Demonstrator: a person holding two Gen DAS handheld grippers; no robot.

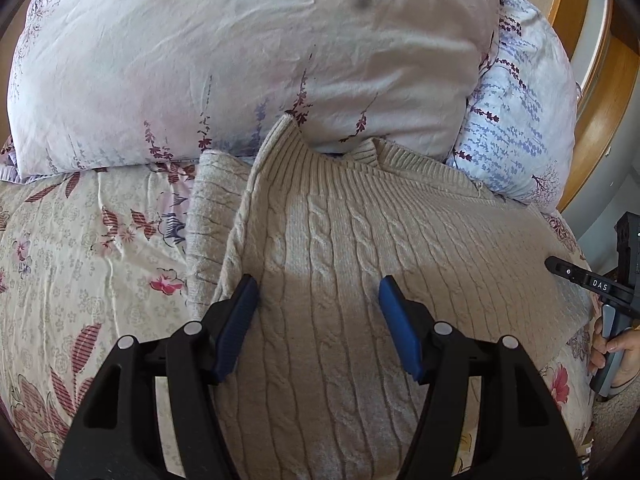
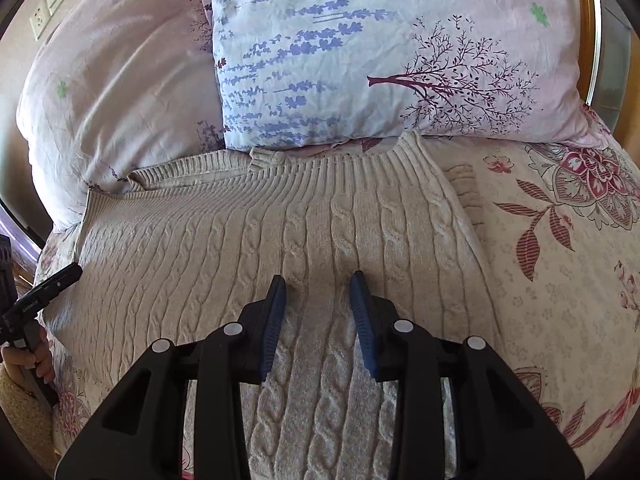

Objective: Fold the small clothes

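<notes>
A beige cable-knit sweater [image 1: 360, 248] lies flat on the bed, its ribbed collar toward the pillows; it also shows in the right wrist view [image 2: 248, 248]. One side is folded over, with a layer showing beneath its edge [image 1: 208, 216]. My left gripper [image 1: 318, 292] hovers over the sweater with its blue pads wide apart and nothing between them. My right gripper [image 2: 318, 284] hovers over the sweater's middle, its pads apart and empty. Each gripper shows at the edge of the other's view, the right one [image 1: 580, 276] and the left one [image 2: 44, 288].
The bed has a floral cover [image 1: 80, 264]. Two pillows lie behind the sweater, a pale pink one [image 1: 240, 60] and a lavender-print one [image 2: 360, 60]. A wooden bed frame [image 1: 600, 92] runs at the right. Wall sockets [image 2: 48, 4] sit at the far left.
</notes>
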